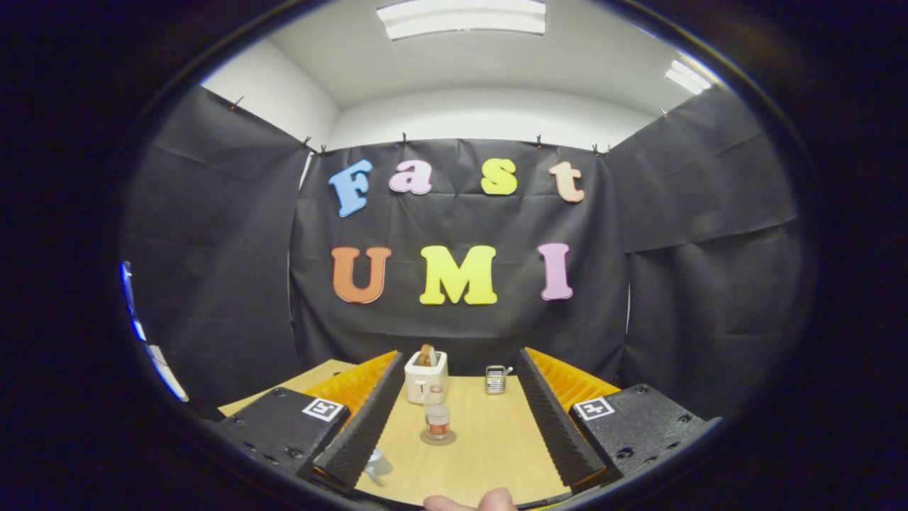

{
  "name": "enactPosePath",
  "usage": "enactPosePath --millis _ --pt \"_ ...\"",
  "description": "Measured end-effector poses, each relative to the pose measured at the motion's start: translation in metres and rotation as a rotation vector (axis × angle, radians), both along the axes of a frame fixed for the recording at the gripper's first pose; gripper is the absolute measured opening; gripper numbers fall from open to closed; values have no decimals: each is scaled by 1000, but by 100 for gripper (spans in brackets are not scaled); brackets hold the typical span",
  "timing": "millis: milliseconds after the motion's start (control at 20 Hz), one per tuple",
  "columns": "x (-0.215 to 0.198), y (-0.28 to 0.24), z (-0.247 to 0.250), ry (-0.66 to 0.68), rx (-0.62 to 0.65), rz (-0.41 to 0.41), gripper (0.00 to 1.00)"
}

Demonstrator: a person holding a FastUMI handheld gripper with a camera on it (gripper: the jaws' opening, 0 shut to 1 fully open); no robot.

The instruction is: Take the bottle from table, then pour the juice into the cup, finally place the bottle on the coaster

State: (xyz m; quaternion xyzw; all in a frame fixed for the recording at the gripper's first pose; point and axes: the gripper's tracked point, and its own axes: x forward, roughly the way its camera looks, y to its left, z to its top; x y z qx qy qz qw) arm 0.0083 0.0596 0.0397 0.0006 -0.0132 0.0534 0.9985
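The bottle stood upright on the worktop, resting on a round coaster, between the two fingers of the hand-held gripper and some way ahead of their tips, at about 12 o'clock from the camera. It appeared clear-walled with a band of reddish colour low on the body; how much juice remained could not be told. A clear cup lay close to the left finger at roughly 7 o'clock from the bottle, partly hidden by that finger; whether it held juice could not be made out.

Judged from this layout, the bottle was already seated on the coaster, which matches the final step of the task. Whether the pour was done could not be confirmed, since the cup's contents were unclear.

The hand-held gripper was spread wide, its fingers well apart on either side of the bottle, touching and holding nothing.

Beyond the bottle, at about 11 o'clock, a cream toaster stood at the far edge of the worktop with a slice in its slot. A small metal rack stood at about 1 o'clock. A person's fingertip showed nearest the camera.
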Motion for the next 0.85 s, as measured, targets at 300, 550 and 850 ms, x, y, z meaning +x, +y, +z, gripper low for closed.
enactPosePath --millis 300,550,850 --pt "-13 -8 -4 6 -6 -28 100" --pt "-18 -12 3 -14 18 -56 100" --pt "-14 -5 -1 -16 4 -60 100"
